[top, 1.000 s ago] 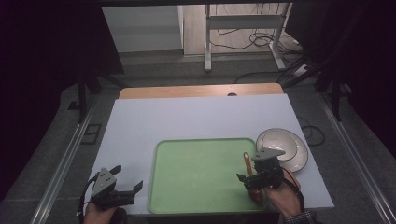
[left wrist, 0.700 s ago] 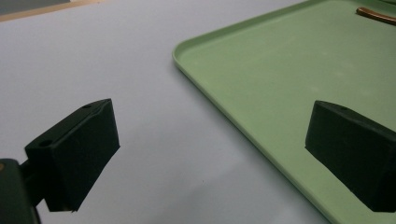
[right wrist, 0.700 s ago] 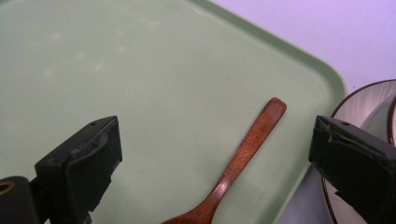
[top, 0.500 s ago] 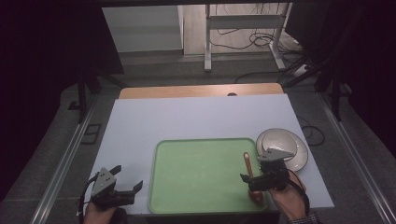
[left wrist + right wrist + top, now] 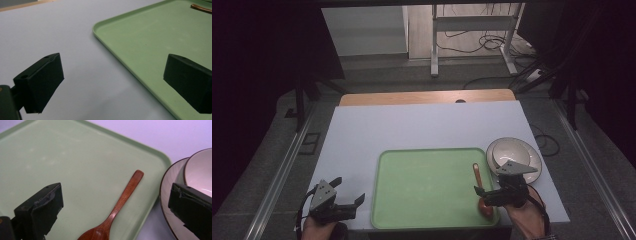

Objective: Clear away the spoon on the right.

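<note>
Where the green tray (image 5: 427, 190) anchors the table: wooden spoon (image 5: 479, 187) lies inside its right edge; bowl on plate (image 5: 514, 157) just right; right gripper (image 5: 499, 192) over the spoon, left gripper (image 5: 343, 200) off its left edge, both with jaws apart, empty.

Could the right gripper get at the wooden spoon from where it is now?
Probably yes. The right gripper hangs open right over the wooden spoon, which lies flat on the green tray between its spread fingers. Nothing covers the spoon; the bowl sits off to the side.
</note>
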Demonstrator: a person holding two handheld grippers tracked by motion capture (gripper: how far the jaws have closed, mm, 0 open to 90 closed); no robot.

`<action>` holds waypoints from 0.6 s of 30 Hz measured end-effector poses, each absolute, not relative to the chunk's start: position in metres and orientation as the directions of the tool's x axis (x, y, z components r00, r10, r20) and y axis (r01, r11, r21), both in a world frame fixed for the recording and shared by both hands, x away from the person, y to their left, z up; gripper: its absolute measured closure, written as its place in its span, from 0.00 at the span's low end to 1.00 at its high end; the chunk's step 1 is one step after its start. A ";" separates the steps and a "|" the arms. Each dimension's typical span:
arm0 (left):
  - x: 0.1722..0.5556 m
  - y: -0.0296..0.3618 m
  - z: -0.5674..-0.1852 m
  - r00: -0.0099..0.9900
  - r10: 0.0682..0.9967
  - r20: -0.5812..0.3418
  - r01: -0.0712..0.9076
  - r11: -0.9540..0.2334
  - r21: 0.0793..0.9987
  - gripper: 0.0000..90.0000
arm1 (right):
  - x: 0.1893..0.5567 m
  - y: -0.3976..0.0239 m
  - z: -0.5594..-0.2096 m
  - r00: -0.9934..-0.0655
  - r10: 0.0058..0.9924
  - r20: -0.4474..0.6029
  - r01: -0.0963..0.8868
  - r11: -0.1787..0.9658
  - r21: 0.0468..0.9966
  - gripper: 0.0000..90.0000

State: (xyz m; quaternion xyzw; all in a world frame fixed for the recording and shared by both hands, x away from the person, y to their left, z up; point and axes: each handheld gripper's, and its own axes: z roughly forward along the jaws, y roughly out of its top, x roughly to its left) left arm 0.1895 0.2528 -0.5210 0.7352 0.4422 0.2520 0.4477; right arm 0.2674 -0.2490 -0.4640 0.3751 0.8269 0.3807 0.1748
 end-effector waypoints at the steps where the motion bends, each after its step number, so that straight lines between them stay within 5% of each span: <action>1: 0.190 0.253 -0.521 0.482 0.876 -0.026 0.425 -0.208 0.881 0.03 | 0.267 -0.249 -0.464 -0.657 0.753 -0.003 0.487 0.429 0.761 0.00; 18: 0.189 0.253 -0.521 0.487 0.873 -0.022 0.418 -0.211 0.884 0.02 | 0.256 -0.258 -0.467 -0.644 0.764 -0.029 0.458 0.416 0.786 0.00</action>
